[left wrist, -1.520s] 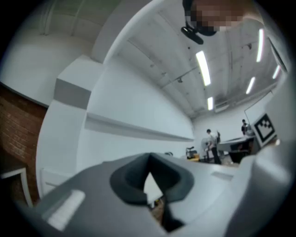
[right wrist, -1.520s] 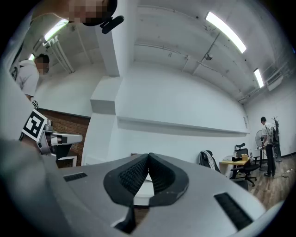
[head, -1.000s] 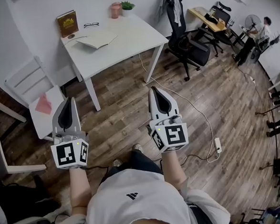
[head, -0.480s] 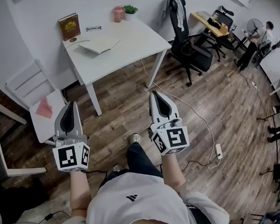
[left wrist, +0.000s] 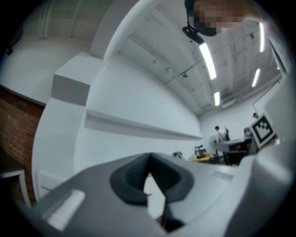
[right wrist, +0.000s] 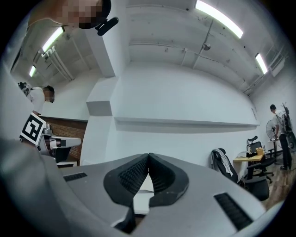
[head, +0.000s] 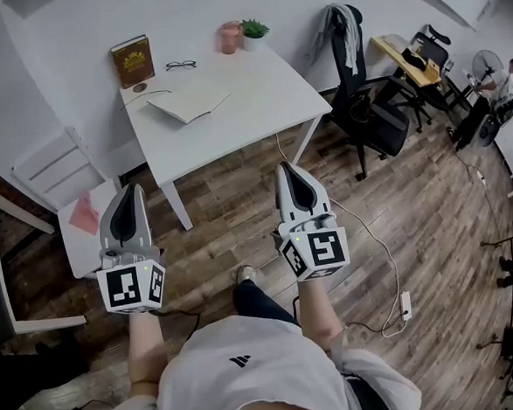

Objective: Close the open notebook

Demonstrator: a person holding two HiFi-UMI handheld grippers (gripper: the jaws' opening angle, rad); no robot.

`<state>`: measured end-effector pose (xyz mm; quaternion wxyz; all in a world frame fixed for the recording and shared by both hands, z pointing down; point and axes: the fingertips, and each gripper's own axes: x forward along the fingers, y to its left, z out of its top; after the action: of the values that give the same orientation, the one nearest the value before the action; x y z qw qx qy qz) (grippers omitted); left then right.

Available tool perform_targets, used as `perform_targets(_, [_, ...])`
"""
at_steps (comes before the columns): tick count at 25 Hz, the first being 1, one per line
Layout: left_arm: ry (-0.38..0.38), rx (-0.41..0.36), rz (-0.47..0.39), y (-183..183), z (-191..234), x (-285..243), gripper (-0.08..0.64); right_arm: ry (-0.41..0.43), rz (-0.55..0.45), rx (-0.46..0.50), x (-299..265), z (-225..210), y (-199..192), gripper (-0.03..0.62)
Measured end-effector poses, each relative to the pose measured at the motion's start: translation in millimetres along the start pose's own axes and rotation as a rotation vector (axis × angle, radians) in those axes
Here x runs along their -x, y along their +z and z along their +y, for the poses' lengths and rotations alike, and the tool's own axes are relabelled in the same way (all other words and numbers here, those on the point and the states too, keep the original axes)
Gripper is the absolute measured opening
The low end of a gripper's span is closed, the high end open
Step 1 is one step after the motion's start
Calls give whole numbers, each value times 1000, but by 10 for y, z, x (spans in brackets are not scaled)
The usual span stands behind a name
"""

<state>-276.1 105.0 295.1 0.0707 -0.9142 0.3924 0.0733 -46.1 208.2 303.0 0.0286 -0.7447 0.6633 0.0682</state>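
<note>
Both my left hand-held gripper (head: 131,189) and right hand-held gripper (head: 283,166) are clenched empty, mid-frame above the wooden floor (head: 231,212). The open notebook (head: 190,100) lies on the white table (head: 261,85), upper centre of the frame, well apart from them.

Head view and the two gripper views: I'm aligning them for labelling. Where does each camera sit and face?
Head view: on the person's head, steeply down at the white table with the open notebook; torso, forearms, left gripper and right gripper show.
Left gripper view: rides that gripper, looks along its shut jaws at the white wall.
Right gripper view: the same, jaws shut.
Shared: head and right gripper views both show the black office chair.
</note>
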Motion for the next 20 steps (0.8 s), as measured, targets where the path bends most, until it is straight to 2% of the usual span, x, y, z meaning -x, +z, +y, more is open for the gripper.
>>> perform_targets(11, [51,-1,-12,-78,-262,-1123,8,90,-13,2,-891,-772,-58,-9])
perform_targets(20, [104,-10,0,-197,-358,-1542,8,130,-6,-29,-1261,-1148,-234,-9])
